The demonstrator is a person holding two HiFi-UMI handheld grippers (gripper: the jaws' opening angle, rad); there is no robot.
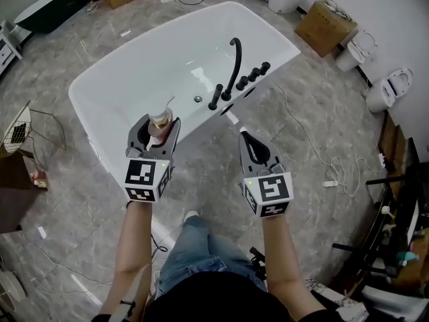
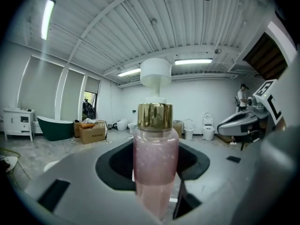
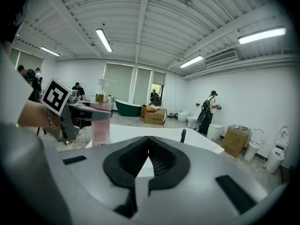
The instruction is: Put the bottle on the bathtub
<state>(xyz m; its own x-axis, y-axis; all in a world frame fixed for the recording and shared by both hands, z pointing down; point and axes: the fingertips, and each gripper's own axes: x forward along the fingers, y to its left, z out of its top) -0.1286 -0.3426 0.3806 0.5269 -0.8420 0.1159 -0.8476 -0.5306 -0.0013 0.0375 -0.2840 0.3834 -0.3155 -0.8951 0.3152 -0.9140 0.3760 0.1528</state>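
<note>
A pink pump bottle (image 2: 155, 163) with a gold collar and a white pump head stands upright between the jaws of my left gripper (image 1: 159, 130), which is shut on it. In the head view the bottle (image 1: 161, 123) hangs just in front of the near rim of the white bathtub (image 1: 134, 62). My right gripper (image 1: 249, 139) is shut and holds nothing, its jaws touching, near the tub's black faucet (image 1: 234, 66). From the right gripper view the bottle (image 3: 100, 123) shows at left beside the left gripper's marker cube.
Black tap handles (image 1: 253, 74) sit on the tub's right rim. Cardboard boxes (image 1: 324, 25) and white toilets (image 1: 389, 89) stand at the right. A wire rack (image 1: 17, 131) is at the left. Cables (image 1: 335, 170) trail over the marble floor. A person (image 3: 207, 110) stands far off.
</note>
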